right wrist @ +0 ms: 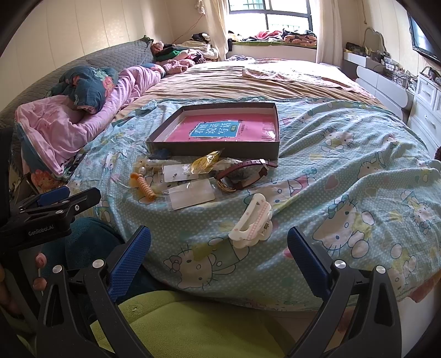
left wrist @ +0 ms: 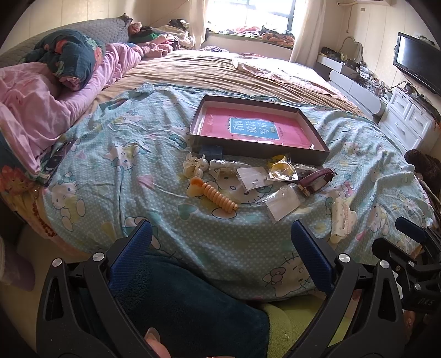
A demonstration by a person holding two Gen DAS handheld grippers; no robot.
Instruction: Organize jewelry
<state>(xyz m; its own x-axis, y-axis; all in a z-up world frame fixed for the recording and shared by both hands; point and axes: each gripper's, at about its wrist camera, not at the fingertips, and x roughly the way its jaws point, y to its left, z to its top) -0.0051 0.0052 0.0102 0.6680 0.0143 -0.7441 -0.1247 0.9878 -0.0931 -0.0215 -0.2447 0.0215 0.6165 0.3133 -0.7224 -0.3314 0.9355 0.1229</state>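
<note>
In the left wrist view the left gripper (left wrist: pixel 220 261) hangs low at 6 o'clock with its blue pads spread wide and nothing between them, over the near edge of the bed. Ahead, toward 12 o'clock, the shallow dark tray (left wrist: pixel 314 129) lies on the cartoon-cat bedsheet (left wrist: pixel 115 143) with only a pink booklet (left wrist: pixel 217 124) inside it, so by my reading no jewelry has been put away yet and the whole sorting is left. The pieces lie loose just in front of the tray: a pearl hair clip (left wrist: pixel 194 165), an orange spiral hair tie (left wrist: pixel 217 194), several clear plastic packets (left wrist: pixel 252 179), a yellow ring-shaped piece in a bag (left wrist: pixel 282 166), a purple-strapped watch (left wrist: pixel 317 179), and a white claw clip (left wrist: pixel 343 217) off at 4 o'clock. The right gripper (left wrist: pixel 413 234) shows at the 4 o'clock edge; from here I cannot tell how it stands. In the right wrist view the right gripper (right wrist: pixel 219 261) is also parted and empty, and the white claw clip (right wrist: pixel 252 224) sits just beyond its fingertips at 12 o'clock, nearest of all the items. The tray (right wrist: pixel 215 150) is farther on, empty but for the booklet. The left gripper (right wrist: pixel 55 203) shows at 9 o'clock, side-on. Around it is a lived-in bedroom: crumpled pink bedding (right wrist: pixel 69 129) at 10 o'clock, a bright window (right wrist: pixel 270 16) at 12, white drawers (right wrist: pixel 427 110) at 2.
</note>
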